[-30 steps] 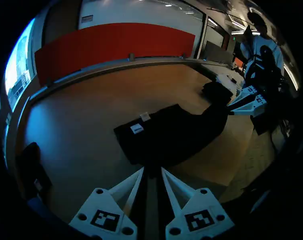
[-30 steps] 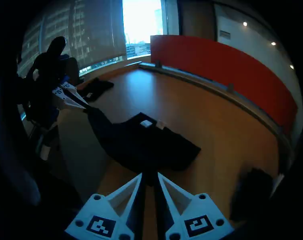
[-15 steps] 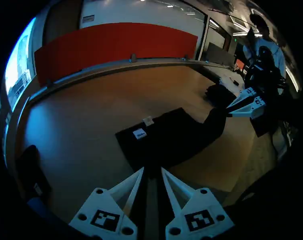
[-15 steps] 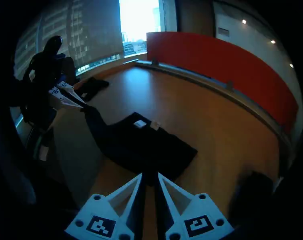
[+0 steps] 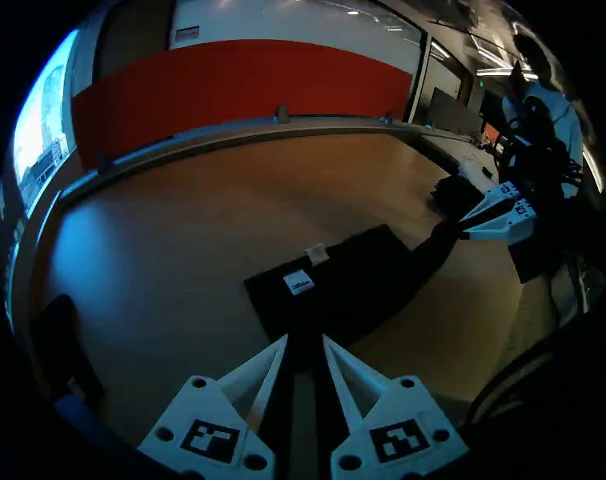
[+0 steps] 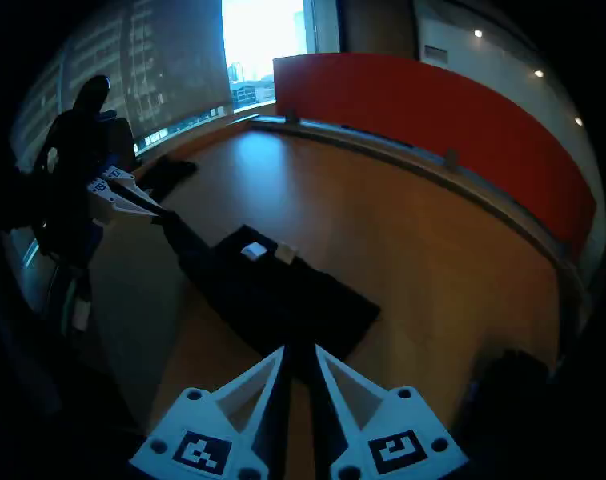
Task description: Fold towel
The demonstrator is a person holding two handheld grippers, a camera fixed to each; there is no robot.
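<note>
A wooden table (image 5: pixel 166 264) spreads out close by, and the black towel (image 5: pixel 359 276) lies mostly flat on it, white tags up. Behind it runs a red partition (image 5: pixel 238 80), with a bright window (image 6: pixel 262 36) beyond. The left gripper (image 5: pixel 305 346) is clenched on one towel corner and the right gripper (image 6: pixel 300 352) on another, each corner raised off the tabletop
</note>
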